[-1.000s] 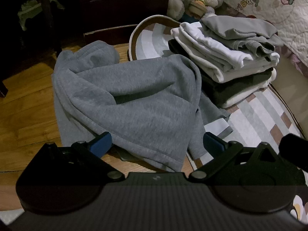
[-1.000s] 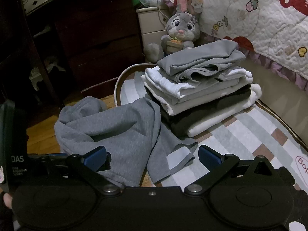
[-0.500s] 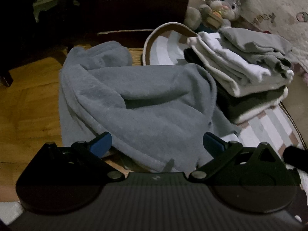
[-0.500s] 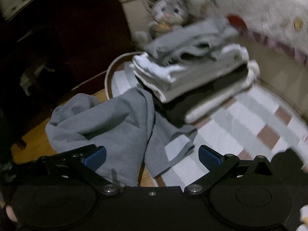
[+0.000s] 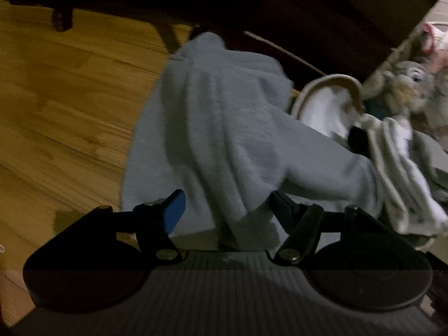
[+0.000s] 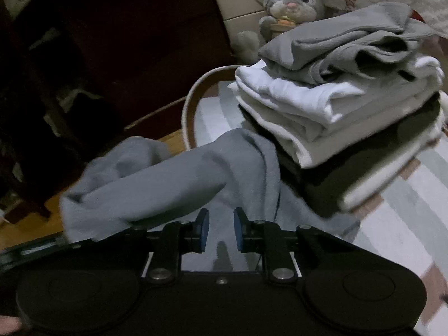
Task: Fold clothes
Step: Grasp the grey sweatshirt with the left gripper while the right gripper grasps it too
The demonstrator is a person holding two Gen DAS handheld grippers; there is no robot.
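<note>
A fold of the grey sweatshirt hides the left gripper's right fingertip; its jaws stand wide, cloth between them, unclamped. Only the right wrist view shows the folded stack sharply (left view blurs it). The right gripper, nearly closed, straddles sweatshirt on the floor; contact unclear.

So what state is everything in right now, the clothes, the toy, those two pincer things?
Grey garment: crumpled, unfolded.
Stack of clothes: folded, piled.
Plush rabbit: sitting upright.
Left gripper: open, fabric between its fingers.
Right gripper: nearly closed, small gap, over the garment.
</note>
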